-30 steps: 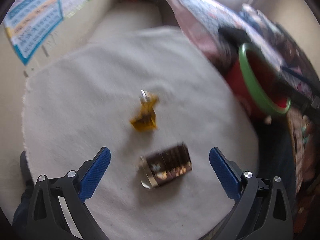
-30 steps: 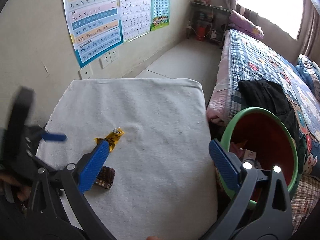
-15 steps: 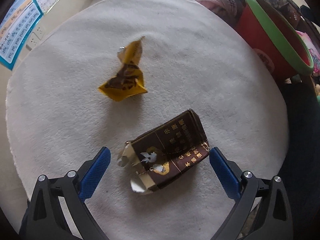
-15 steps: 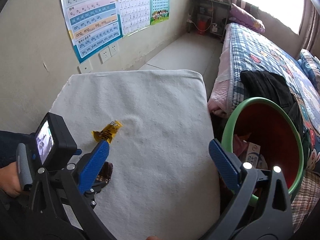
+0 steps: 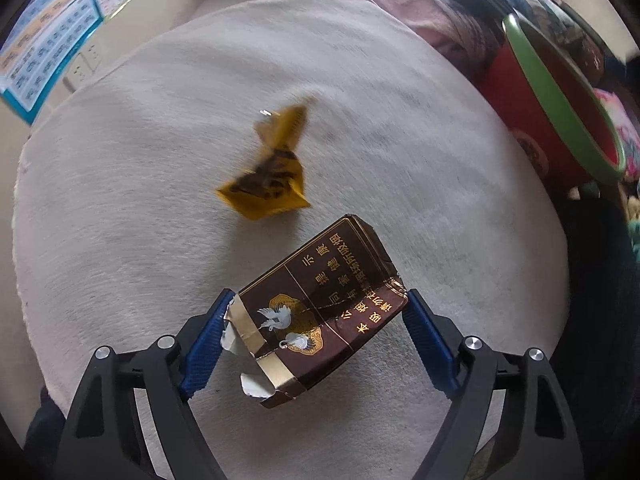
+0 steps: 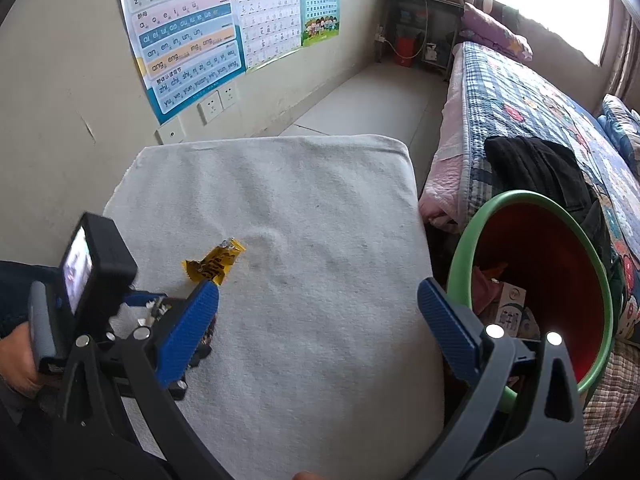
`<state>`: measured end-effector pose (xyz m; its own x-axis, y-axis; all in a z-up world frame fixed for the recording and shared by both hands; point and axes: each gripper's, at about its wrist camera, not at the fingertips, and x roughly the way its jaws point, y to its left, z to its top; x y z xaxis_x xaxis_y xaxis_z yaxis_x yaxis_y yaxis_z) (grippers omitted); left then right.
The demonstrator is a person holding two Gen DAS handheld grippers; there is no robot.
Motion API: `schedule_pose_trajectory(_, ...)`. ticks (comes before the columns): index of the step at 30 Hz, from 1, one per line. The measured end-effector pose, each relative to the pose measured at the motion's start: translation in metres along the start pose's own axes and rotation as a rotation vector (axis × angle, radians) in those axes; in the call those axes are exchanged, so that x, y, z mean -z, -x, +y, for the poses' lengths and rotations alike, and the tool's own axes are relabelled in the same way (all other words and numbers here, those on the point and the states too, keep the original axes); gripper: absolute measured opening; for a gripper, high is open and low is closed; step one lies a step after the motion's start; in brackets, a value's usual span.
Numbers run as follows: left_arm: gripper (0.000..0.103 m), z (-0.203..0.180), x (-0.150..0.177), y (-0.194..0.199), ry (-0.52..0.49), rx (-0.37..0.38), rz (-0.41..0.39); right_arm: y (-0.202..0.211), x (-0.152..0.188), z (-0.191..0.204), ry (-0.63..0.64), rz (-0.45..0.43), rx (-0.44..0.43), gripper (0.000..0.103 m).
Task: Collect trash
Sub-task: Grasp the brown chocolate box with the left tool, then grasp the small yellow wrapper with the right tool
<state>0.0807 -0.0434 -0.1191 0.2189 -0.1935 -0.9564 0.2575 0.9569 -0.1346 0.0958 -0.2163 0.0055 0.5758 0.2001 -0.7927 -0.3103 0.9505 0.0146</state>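
My left gripper (image 5: 316, 316) is shut on a crumpled brown cigarette pack (image 5: 320, 312), one blue pad on each end, just above the white cloth-covered table (image 5: 160, 120). A yellow snack wrapper (image 5: 268, 184) lies on the cloth just beyond the pack; it also shows in the right wrist view (image 6: 214, 266). My right gripper (image 6: 318, 312) is open and empty above the table's near right part. The red bin with a green rim (image 6: 532, 292) stands right of the table with some trash inside. The left gripper's body (image 6: 96, 304) shows at the table's left.
A bed with a patterned quilt (image 6: 520, 120) and a black garment (image 6: 536, 168) lies behind the bin. Wall posters (image 6: 188, 40) and sockets (image 6: 216, 104) are on the left wall. The bin also shows in the left wrist view (image 5: 560, 108).
My left gripper came down over the cigarette pack and closed its jaws on it. The right gripper has barely moved.
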Motion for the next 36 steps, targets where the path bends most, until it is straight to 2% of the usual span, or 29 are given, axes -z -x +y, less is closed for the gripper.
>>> schedule_pose_trajectory(10,0.080,0.055,0.008,0.053,0.153,-0.028,-0.090,-0.015,-0.006,0.027,0.044,0.022,-0.034,0.098)
schedule_pose_trajectory(18,0.080,0.101,-0.007,0.084,0.329,-0.053,-0.224,-0.043,-0.012,0.063,0.077,0.058,-0.074,0.098)
schedule_pose_trajectory(23,0.080,0.110,-0.018,0.090,0.382,-0.058,-0.268,-0.064,-0.012,0.075,0.043,0.096,-0.096,0.098)
schedule_pose_trajectory(30,0.080,0.119,-0.023,0.084,0.416,-0.059,-0.271,-0.091,-0.015,0.078,-0.028,0.125,-0.088,0.098)
schedule_pose_trajectory(32,0.080,0.121,-0.024,0.083,0.420,-0.057,-0.271,-0.101,-0.014,0.080,-0.043,0.145,-0.090,0.096)
schedule_pose_trajectory(36,0.080,0.120,-0.028,0.082,0.421,-0.034,-0.274,-0.117,-0.012,0.087,-0.043,0.178,-0.079,0.083)
